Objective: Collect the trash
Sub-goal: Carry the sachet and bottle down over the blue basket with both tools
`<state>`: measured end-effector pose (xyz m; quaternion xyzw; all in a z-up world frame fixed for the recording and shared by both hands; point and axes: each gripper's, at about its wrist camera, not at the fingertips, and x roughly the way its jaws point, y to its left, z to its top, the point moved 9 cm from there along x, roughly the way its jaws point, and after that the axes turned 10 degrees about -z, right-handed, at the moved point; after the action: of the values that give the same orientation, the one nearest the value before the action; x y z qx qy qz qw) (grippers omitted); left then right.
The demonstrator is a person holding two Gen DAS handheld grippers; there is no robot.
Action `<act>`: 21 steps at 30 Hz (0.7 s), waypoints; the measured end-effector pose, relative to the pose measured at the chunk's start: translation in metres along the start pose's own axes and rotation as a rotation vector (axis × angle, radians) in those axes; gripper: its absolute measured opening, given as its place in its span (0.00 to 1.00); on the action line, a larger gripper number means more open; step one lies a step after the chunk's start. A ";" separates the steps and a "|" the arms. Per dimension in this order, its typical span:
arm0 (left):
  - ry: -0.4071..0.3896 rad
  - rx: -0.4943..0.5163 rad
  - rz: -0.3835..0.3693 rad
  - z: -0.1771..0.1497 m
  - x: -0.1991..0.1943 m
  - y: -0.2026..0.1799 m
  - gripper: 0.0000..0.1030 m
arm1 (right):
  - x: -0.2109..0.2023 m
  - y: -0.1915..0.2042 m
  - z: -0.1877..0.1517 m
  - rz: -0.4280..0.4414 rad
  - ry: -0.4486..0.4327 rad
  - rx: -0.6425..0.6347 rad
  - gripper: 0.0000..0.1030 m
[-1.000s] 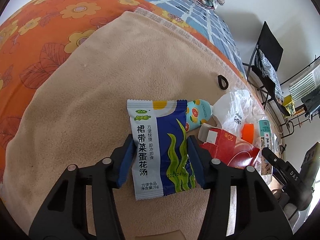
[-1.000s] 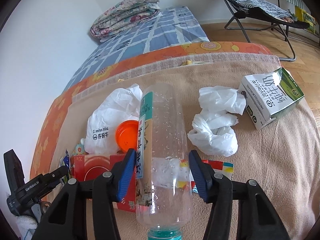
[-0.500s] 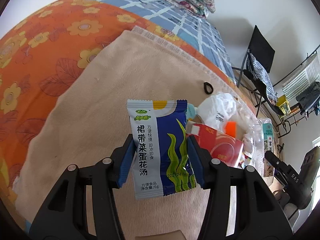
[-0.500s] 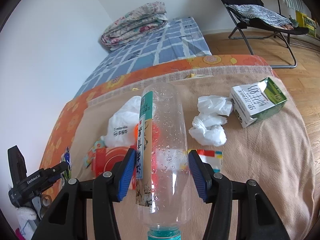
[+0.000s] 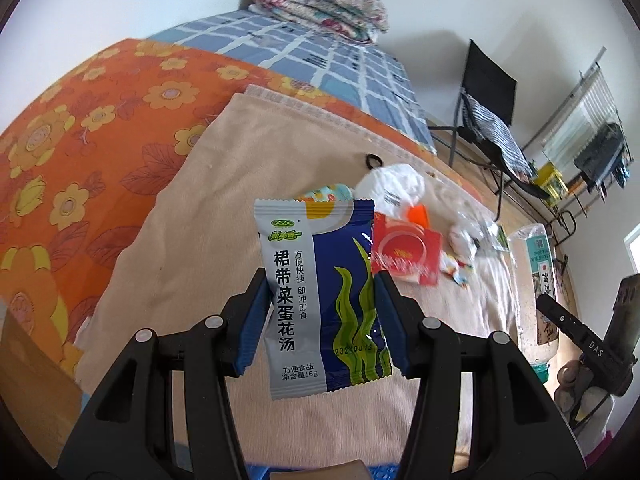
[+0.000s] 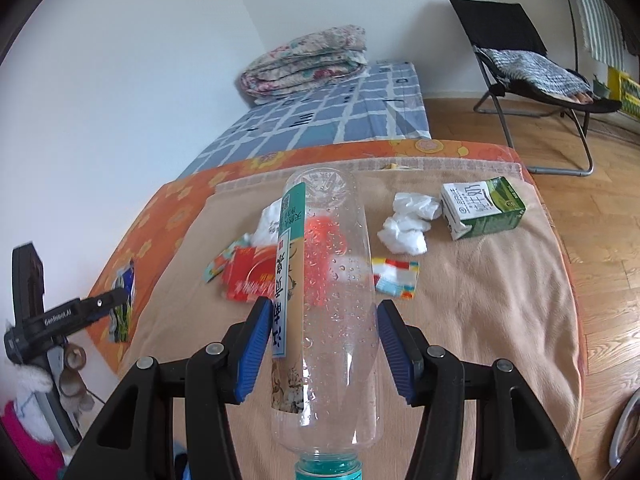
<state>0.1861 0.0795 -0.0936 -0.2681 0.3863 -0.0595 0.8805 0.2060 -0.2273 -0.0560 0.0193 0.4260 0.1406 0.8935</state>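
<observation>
Gripping empty bottle, soup packet

- The left tool points forward and downward, its black arms spreading from the bottom of its own view and its two blue ribbed pads pressed against the side edges of a soup sachet, which is carried upright and clear of the bed.
- The right tool tilts down at a similar slant, its blue pads clamped on either side of a clear plastic bottle, cap end toward the camera.
- Each tool appears at the edge of the other's view: the right one low at the right, the left one at the far left, sachet between its tips.
</observation>
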 end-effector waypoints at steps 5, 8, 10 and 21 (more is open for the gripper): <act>0.007 0.037 -0.022 -0.024 -0.025 -0.015 0.52 | -0.032 0.010 -0.028 0.021 -0.017 -0.072 0.54; 0.014 0.058 -0.035 -0.039 -0.038 -0.023 0.52 | -0.049 0.015 -0.044 0.041 -0.023 -0.099 0.54; 0.018 0.078 -0.044 -0.049 -0.045 -0.028 0.52 | -0.058 0.019 -0.053 0.053 -0.029 -0.112 0.54; 0.107 0.147 -0.090 -0.117 -0.055 -0.050 0.52 | -0.094 0.032 -0.122 0.114 -0.006 -0.182 0.54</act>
<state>0.0702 0.0045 -0.0976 -0.2163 0.4148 -0.1411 0.8725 0.0489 -0.2328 -0.0572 -0.0372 0.4068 0.2290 0.8836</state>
